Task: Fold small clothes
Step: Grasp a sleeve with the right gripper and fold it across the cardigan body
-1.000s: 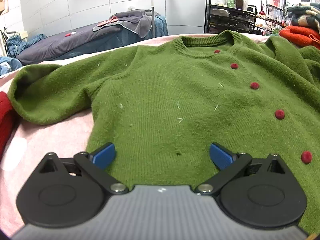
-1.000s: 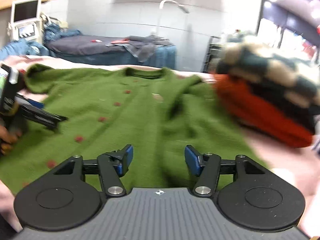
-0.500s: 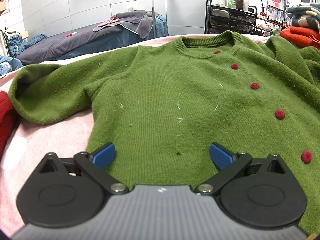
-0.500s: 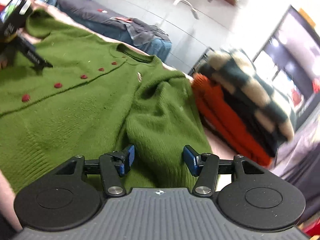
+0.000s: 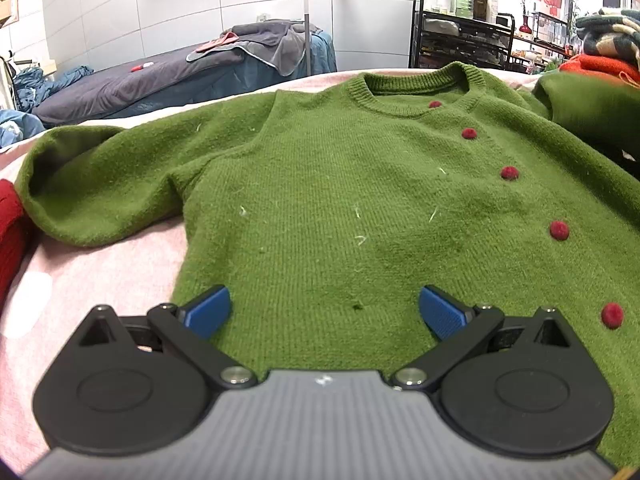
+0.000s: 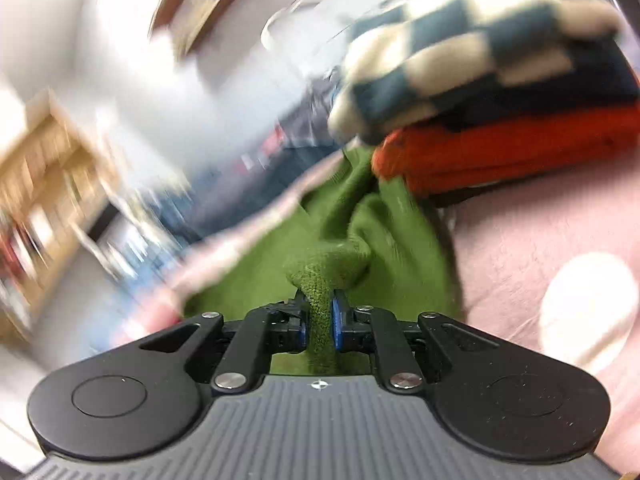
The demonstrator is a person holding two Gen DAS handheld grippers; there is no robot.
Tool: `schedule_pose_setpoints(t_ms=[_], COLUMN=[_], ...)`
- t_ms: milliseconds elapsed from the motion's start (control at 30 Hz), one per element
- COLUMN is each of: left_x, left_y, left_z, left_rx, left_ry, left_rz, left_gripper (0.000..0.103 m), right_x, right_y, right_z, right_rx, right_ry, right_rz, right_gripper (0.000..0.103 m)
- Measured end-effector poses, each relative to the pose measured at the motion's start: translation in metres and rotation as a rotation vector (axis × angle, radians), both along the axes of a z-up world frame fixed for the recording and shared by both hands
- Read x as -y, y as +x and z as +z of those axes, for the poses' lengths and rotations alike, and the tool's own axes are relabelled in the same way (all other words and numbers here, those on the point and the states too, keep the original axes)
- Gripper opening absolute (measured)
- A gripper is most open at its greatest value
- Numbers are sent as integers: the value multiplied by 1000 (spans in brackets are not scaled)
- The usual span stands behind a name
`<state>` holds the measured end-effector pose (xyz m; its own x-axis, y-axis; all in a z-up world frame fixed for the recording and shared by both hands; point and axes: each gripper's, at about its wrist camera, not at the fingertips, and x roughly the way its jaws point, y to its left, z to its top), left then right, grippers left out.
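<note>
A green knit sweater (image 5: 340,184) with red buttons (image 5: 559,230) lies spread face up on a pink cloth (image 5: 100,272). Its one sleeve (image 5: 96,184) stretches out to the left. My left gripper (image 5: 324,312) is open and empty, low over the sweater's bottom hem. My right gripper (image 6: 319,320) is shut on a fold of the sweater's green sleeve (image 6: 324,272) and holds it lifted; that view is blurred by motion. The lifted sleeve also shows at the right edge of the left wrist view (image 5: 588,112).
A stack of folded clothes, orange (image 6: 500,152) under a checked blue and cream piece (image 6: 460,52), sits beside the sleeve. A red garment (image 5: 10,220) lies at the left edge. A bed with grey covers (image 5: 168,80) and a black rack (image 5: 460,40) stand behind.
My right gripper has swung over to the sweater's sleeve by the stack and closed on it. The left gripper has stayed still and open.
</note>
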<state>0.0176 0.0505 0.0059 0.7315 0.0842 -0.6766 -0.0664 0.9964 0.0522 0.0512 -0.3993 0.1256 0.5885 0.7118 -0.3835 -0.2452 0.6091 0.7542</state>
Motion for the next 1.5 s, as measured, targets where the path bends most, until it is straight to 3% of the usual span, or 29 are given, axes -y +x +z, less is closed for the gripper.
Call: schedule_pose_setpoints(t_ms=[167,267,400,600,833,933,1000,1233,1333,1367,1400,1467,1500], left_x=[0,0,0,-2,-3,-4,-5,-6,-6,-6,-6,-6,-6], left_y=[0,0,0,0,0,0,0,1,1,1,1,1,0], left_z=[0,0,0,1,0,-1,-2,-3,-4,-3,-3,-3,-3], left_rx=[0,0,0,3,7,8,9,12,13,13,13,14,13], left_ry=[0,0,-1,-14,-21,-32,-36,-46,-47,-47,-47,-47,-47], left_rz=[0,0,0,1,3,3,3,4,5,5,5,5,5], left_gripper=[103,103,103,103,103,103,103,103,103,103,103,103,103], right_x=[18,8,-20,-76,-165,-210,-239,-296,-303,-311,-312,-307,-301], right_y=[14,25,37,61,93,108,118,141,147,151,151,148,144], right_z=[19,27,30,39,25,14,4,-51,-70,-73,-78,-85,-86], right_rx=[-1,9,-2,27,-15,-3,8,-65,-113,-124,-143,-192,-197], right_ry=[290,264,301,353,404,362,269,59,16,-1,-7,36,73], right_rz=[28,22,70,142,219,225,217,149,117,115,122,132,136], right_gripper=[21,21,21,21,21,21,21,22,37,51,72,99,98])
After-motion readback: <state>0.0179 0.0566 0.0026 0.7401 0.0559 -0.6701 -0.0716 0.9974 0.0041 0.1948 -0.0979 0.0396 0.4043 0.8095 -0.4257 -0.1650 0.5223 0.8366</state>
